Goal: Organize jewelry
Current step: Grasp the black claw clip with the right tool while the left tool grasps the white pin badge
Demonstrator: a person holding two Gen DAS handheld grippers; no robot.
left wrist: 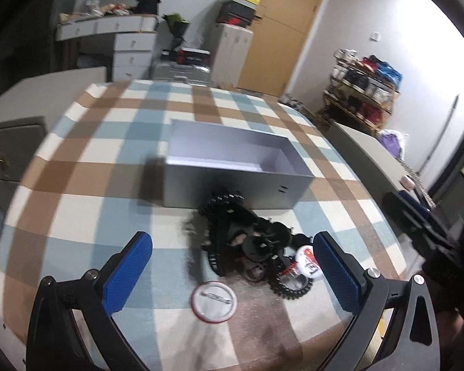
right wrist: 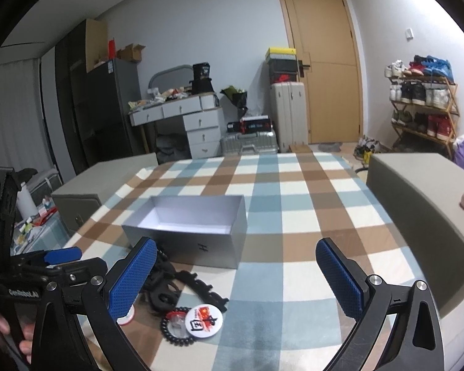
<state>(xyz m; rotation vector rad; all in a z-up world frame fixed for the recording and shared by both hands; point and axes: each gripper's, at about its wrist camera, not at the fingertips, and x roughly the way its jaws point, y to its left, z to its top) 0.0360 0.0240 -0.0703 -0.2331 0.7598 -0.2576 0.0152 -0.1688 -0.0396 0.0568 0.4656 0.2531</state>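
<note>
A tangled pile of black jewelry [left wrist: 241, 235] lies on the plaid cloth just in front of an open grey box [left wrist: 232, 182], whose inside shows bare. A round white badge with a red rim [left wrist: 214, 301] lies face down nearer to me, and a printed white badge [left wrist: 307, 261] sits beside a black bead bracelet [left wrist: 290, 287]. My left gripper [left wrist: 233, 273] hovers open over the badge and pile, holding nothing. In the right wrist view the box [right wrist: 188, 235], the pile [right wrist: 170, 284], printed badge [right wrist: 204, 321] and bracelet [right wrist: 173, 327] lie lower left. My right gripper [right wrist: 236, 278] is open and empty.
The plaid-covered table [right wrist: 294, 191] has grey cabinets on both sides [right wrist: 417, 204]. The left gripper body [right wrist: 31, 281] and a person's hand [right wrist: 3, 330] show at left. Behind stand a dresser, suitcases, a door and a shoe rack [right wrist: 423, 102].
</note>
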